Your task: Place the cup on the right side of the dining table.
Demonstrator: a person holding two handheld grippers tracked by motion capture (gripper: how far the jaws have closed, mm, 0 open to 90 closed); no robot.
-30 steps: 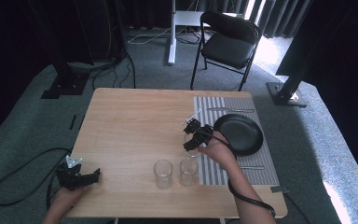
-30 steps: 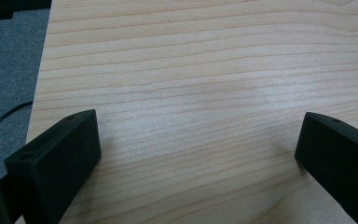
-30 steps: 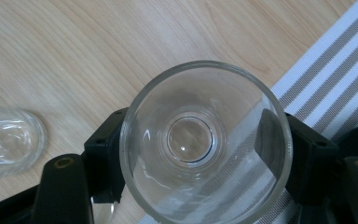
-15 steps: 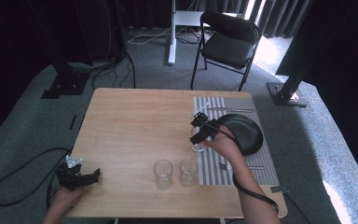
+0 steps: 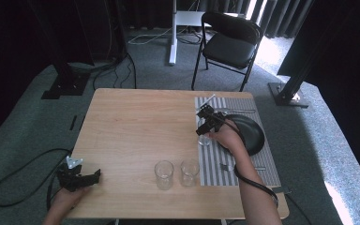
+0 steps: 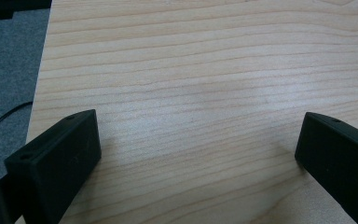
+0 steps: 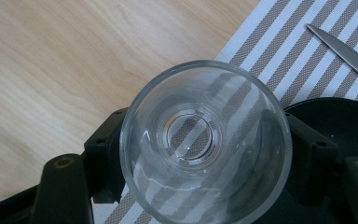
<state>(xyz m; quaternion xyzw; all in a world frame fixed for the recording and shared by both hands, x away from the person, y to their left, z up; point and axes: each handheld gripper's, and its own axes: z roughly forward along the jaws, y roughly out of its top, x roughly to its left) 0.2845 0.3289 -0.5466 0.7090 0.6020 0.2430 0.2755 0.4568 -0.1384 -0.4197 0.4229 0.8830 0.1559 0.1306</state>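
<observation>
My right gripper [image 5: 206,132] is shut on a clear drinking glass [image 7: 205,144], which it holds upright above the left edge of the grey striped placemat [image 5: 215,159], just left of the black plate [image 5: 248,133]. In the right gripper view both jaws press the glass's sides, and a knife blade [image 7: 345,51] lies on the mat beyond. Two more clear glasses [image 5: 164,174] [image 5: 189,172] stand side by side near the table's front edge. My left gripper [image 5: 93,174] rests at the front left corner of the wooden table [image 5: 140,126], jaws open with bare wood between them [image 6: 196,140].
A fork [image 5: 236,166] and other cutlery [image 5: 236,110] lie on the placemat. Behind the table stands a black folding chair [image 5: 229,44], with stand bases and cables on the grey carpet around it. A cable trails from each gripper.
My right gripper has carried the glass from near the two standing glasses back and to the right, over the placemat's edge by the plate. The left gripper has stayed put.
</observation>
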